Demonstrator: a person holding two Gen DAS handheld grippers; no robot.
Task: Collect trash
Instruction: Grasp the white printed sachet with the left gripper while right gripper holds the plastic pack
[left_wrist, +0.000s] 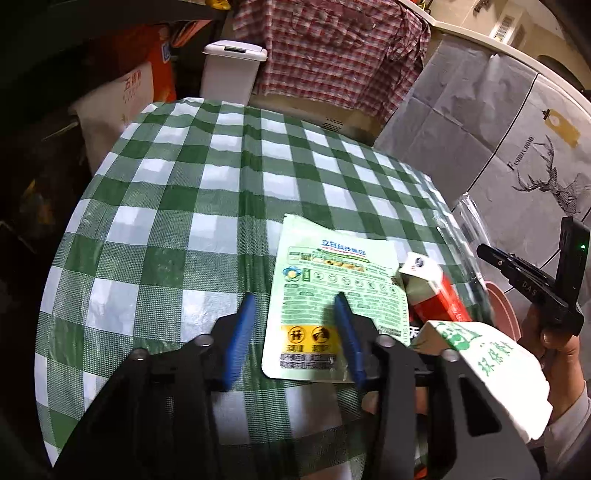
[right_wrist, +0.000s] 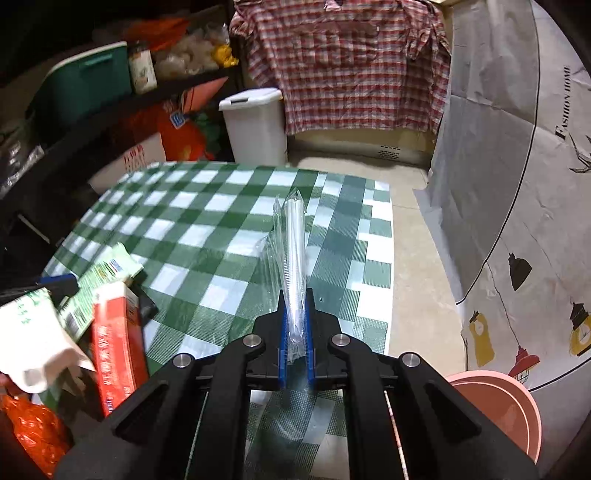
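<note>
Right wrist view: right gripper (right_wrist: 295, 325) clamps clear plastic wrapper (right_wrist: 291, 251).

table (left_wrist: 207, 206), green-white checked cloth | on it: green pouch (left_wrist: 325, 295), red-white carton (left_wrist: 436, 291)

Both views are lit from above by indoor light, bright on the checked tablecloth (left_wrist: 229, 192) and weak at the left side, where the shelves (right_wrist: 66, 122) sink into darkness. The plastic cloth gives soft white glare. The fisheye lens bends straight edges strongly, and the corners are black. The white paper bag (right_wrist: 33, 332) looks blurred and overexposed.
</note>
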